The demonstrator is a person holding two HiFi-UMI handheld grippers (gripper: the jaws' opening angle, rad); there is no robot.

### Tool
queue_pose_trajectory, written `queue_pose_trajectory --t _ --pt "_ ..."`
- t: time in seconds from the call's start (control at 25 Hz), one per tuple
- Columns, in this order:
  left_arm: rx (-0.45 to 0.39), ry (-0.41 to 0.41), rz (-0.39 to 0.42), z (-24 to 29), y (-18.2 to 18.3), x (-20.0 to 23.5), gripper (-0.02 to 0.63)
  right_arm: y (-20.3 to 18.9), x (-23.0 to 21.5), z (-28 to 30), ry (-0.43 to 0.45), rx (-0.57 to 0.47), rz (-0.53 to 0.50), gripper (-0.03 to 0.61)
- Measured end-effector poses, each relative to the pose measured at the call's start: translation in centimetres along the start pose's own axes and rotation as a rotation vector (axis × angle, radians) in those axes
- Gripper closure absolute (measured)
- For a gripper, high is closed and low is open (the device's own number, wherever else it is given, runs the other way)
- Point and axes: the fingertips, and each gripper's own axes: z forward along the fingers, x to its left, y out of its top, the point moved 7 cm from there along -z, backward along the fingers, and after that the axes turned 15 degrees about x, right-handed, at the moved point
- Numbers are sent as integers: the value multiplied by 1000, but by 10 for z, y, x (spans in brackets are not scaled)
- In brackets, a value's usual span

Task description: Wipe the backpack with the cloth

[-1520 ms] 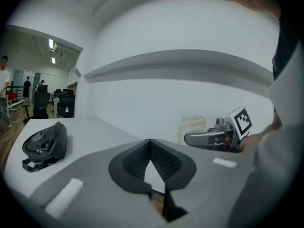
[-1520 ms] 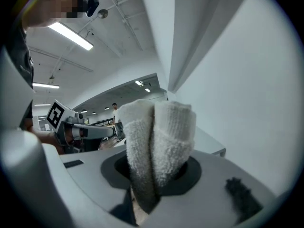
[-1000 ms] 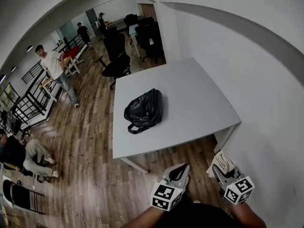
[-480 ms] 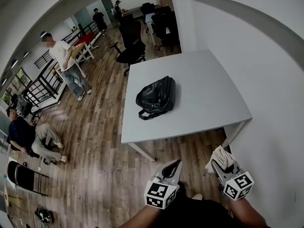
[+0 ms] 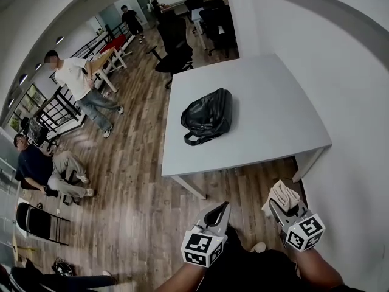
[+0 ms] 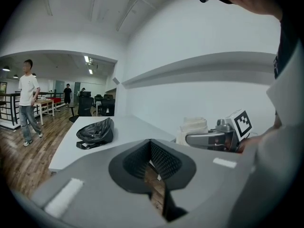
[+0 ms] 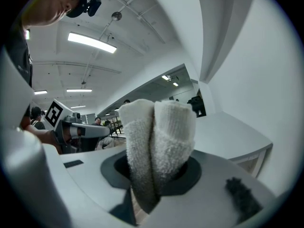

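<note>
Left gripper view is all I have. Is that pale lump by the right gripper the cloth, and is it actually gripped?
Observer: Yes. The right gripper view shows the right gripper with its jaws closed on a folded white cloth.
Operator: Are we at the table yet?
Observer: No. In the head view the left gripper and the right one hang over the wood floor, short of the table's near edge.
Operator: Where's the backpack from the cloth?
Observer: From above, the backpack lies toward the table's left side, ahead and to the left of the cloth, roughly in line with the left gripper.
</note>
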Motion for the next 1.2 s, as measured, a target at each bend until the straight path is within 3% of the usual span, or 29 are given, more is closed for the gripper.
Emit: queue_pose_trajectory --t 1.2 --pt "15 -38 -62 27 -10 71 607 12 8 69 -17 87 -14 479"
